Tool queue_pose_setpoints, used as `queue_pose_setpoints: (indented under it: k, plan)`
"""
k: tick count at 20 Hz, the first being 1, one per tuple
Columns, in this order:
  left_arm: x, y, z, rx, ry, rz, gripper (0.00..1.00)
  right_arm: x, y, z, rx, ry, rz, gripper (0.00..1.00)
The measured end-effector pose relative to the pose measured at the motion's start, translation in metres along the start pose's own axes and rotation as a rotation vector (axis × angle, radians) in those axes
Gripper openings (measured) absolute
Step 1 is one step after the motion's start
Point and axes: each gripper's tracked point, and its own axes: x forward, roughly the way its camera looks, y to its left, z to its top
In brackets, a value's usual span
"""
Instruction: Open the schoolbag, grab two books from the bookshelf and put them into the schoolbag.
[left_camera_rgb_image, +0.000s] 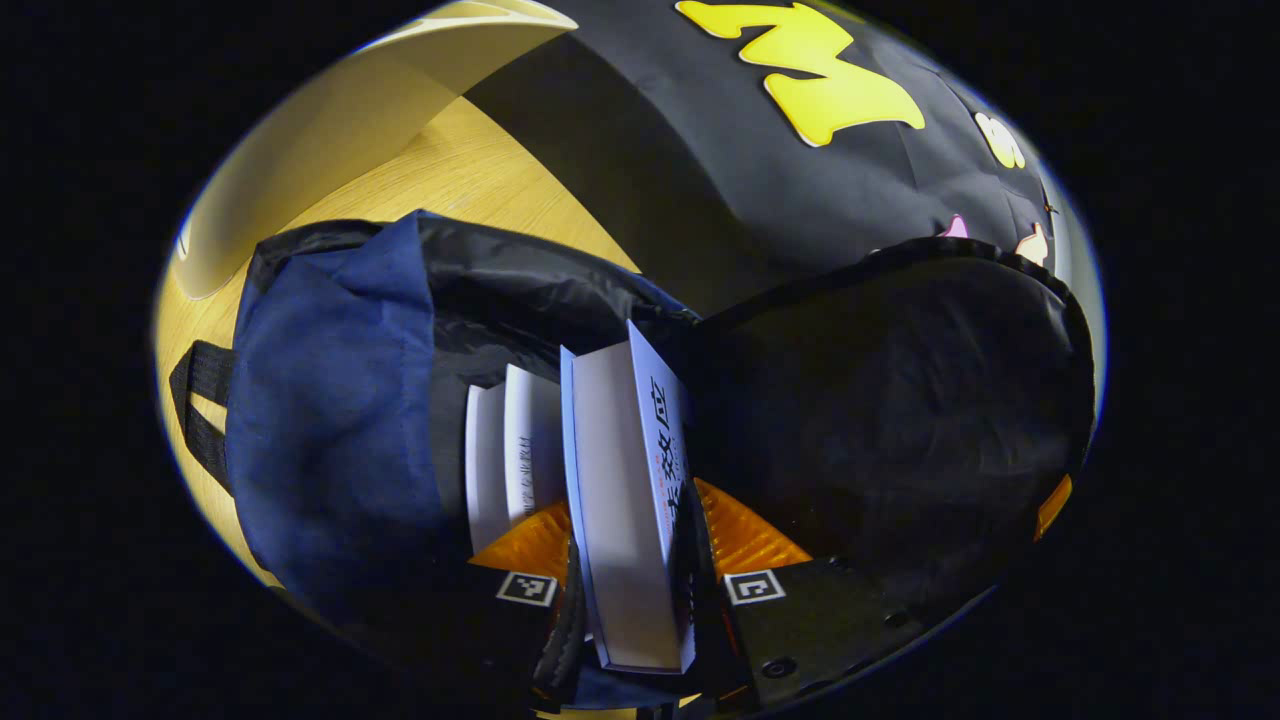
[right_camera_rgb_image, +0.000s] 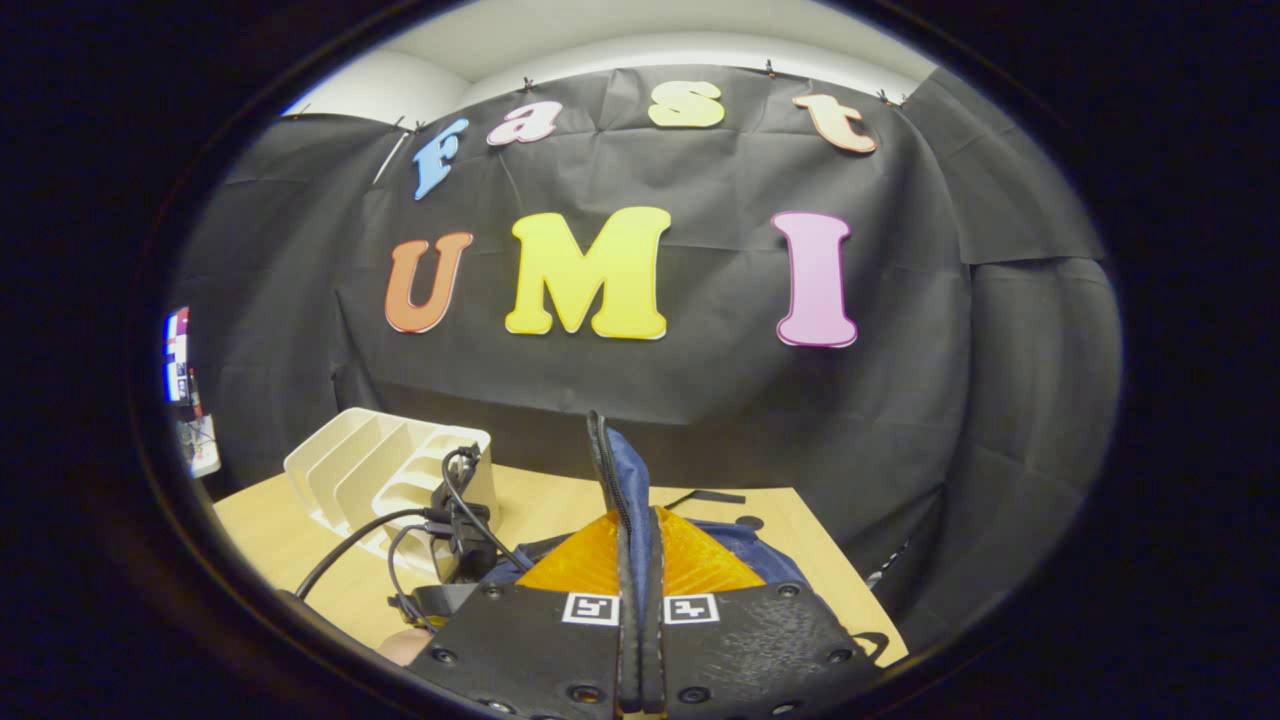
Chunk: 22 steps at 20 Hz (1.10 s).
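Note:
In the left gripper view I look down into the open blue schoolbag (left_camera_rgb_image: 330, 400) with its black lining. My left gripper (left_camera_rgb_image: 632, 520) is shut on a white book with a blue cover (left_camera_rgb_image: 620, 470), held upright in the bag's mouth. A second white book (left_camera_rgb_image: 510, 450) stands inside the bag, just left of it. In the right gripper view my right gripper (right_camera_rgb_image: 636, 530) is shut on the bag's zipper edge (right_camera_rgb_image: 612, 470) and holds the flap (left_camera_rgb_image: 900, 400) up and back.
The bag rests on a wooden table (right_camera_rgb_image: 300, 540). A white slotted bookshelf (right_camera_rgb_image: 380, 470) stands at the back left of it. Black cables (right_camera_rgb_image: 400, 530) run beside the shelf. The black booth wall hangs close behind the table.

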Motion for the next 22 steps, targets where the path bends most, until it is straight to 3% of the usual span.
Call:
queue_pose_setpoints:
  k: [3,8,13,17,22]
  plan:
    - [-0.001,-0.001,0.003,0.028,-0.012,0.007,0.55,0.0,-0.006,-0.006,0.016,0.01,-0.003,0.02]
    - [-0.004,0.001,0.001,0.192,0.012,0.078,0.73,-0.002,-0.019,-0.012,0.022,0.012,-0.036,0.02]
    - [-0.022,0.007,0.007,0.366,-0.009,0.141,0.84,-0.005,-0.03,-0.029,0.038,0.042,-0.068,0.02]
    - [-0.04,0.024,0.017,0.416,-0.044,0.21,0.92,-0.004,-0.033,-0.046,0.051,0.081,-0.083,0.02]
    - [-0.069,0.038,0.025,0.428,-0.061,0.245,0.94,-0.007,-0.038,-0.063,0.065,0.116,-0.109,0.02]
